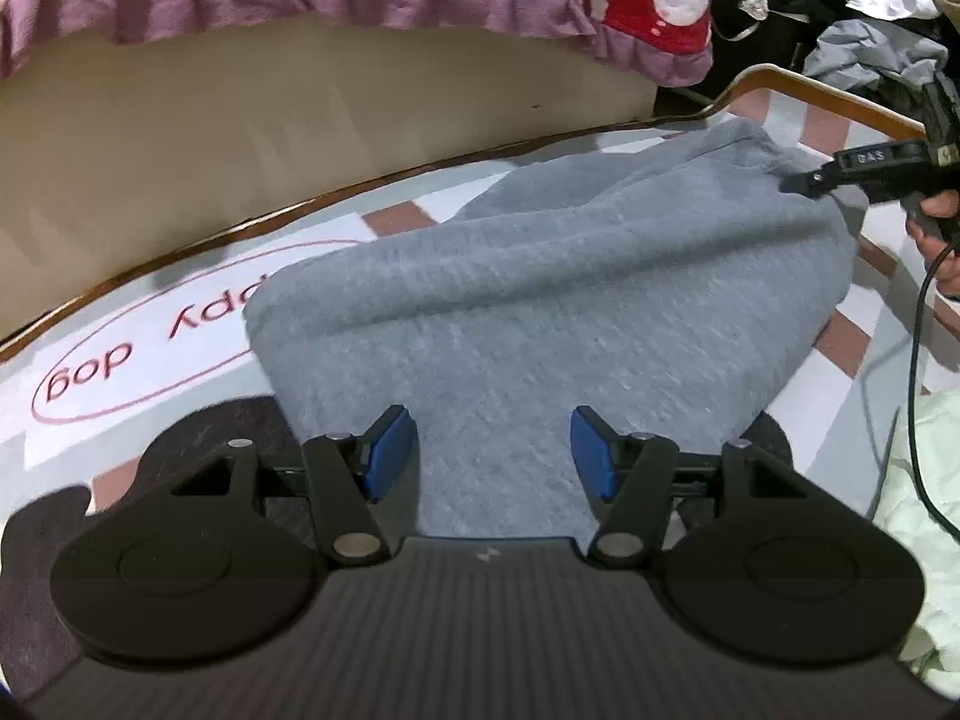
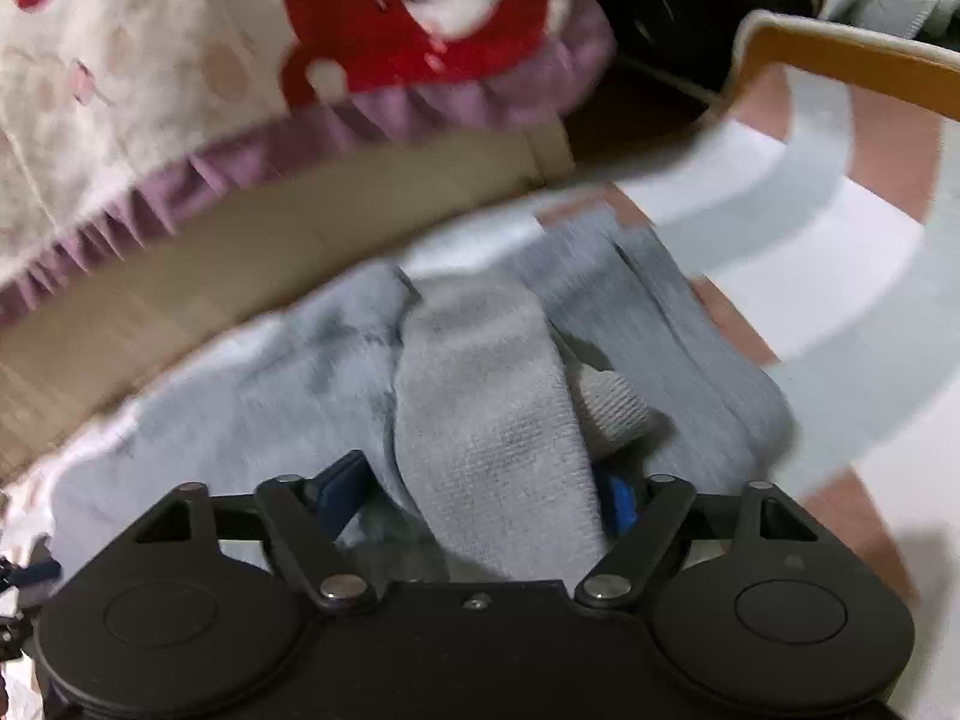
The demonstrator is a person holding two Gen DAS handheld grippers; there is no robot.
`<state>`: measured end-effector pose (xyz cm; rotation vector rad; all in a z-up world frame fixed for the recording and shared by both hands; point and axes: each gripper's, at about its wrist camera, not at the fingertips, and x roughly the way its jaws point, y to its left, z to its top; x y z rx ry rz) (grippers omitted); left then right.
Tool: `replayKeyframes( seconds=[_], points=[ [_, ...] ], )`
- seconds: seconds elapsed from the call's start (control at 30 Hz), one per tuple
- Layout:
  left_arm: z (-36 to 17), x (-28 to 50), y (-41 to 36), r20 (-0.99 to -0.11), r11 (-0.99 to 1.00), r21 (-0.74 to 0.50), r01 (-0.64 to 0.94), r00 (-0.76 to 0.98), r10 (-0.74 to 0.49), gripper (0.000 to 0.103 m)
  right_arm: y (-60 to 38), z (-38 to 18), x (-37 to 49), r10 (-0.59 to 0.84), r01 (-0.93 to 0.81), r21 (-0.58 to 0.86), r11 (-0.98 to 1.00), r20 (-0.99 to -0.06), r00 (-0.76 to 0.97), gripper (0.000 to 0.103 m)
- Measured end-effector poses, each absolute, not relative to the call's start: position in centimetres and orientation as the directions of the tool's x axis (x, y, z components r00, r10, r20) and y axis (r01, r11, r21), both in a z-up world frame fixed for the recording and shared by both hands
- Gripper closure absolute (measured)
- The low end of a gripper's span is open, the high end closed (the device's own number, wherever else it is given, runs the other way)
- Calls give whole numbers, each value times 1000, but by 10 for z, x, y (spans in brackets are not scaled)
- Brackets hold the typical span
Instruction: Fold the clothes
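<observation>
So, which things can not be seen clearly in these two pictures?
- Right wrist view: motion blur; whether the right gripper pinches the grey garment is unclear.
- Left wrist view: the garment's near edge is hidden behind the left gripper.
- Left wrist view: the mat lettering is partly covered by the garment.

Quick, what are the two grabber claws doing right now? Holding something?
Left gripper: open, hanging over the grey garment, not gripping it.
Right gripper: a fold of the grey garment lies between its fingers; whether they pinch it cannot be told.

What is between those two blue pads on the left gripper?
Only the grey garment, lying flat on the mat beneath. The left gripper is open and its pads touch nothing, as the left wrist view shows.
</observation>
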<state>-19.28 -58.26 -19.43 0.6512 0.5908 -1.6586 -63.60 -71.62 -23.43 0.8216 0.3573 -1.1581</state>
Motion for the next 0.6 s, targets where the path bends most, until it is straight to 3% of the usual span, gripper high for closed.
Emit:
replayKeyframes(
  seconds=[0.1,0.23,0.3,0.37,0.43,0.6],
  points=[
    [-194,-195,-588,-703,-174,-36,984,-149,-696,44,-710,-204,-626,-735,922,307,236,-564,377,73],
    [-196,-194,-589,-706,-174,-44,984,-154,-692,44,-699,-161,-609,-785,959,140,246,-551,282,71],
    [-197,-195,-590,-709,-178,-37,983,-151,-689,44,-720,-183,-611,-723,979,100,176,-662,198,40],
    [-197,-196,-591,-710,-183,-33,983,-152,-688,44,-730,-206,-618,-673,978,92,186,-713,195,39],
    [-187,-190,-590,-684,-179,-61,982,-172,-709,44,-727,-211,-628,-660,979,105,172,-726,194,31],
    [-157,-166,-593,-591,-155,-135,979,-205,-780,43,-714,-170,-648,-611,971,133,198,-758,228,26]
  ],
)
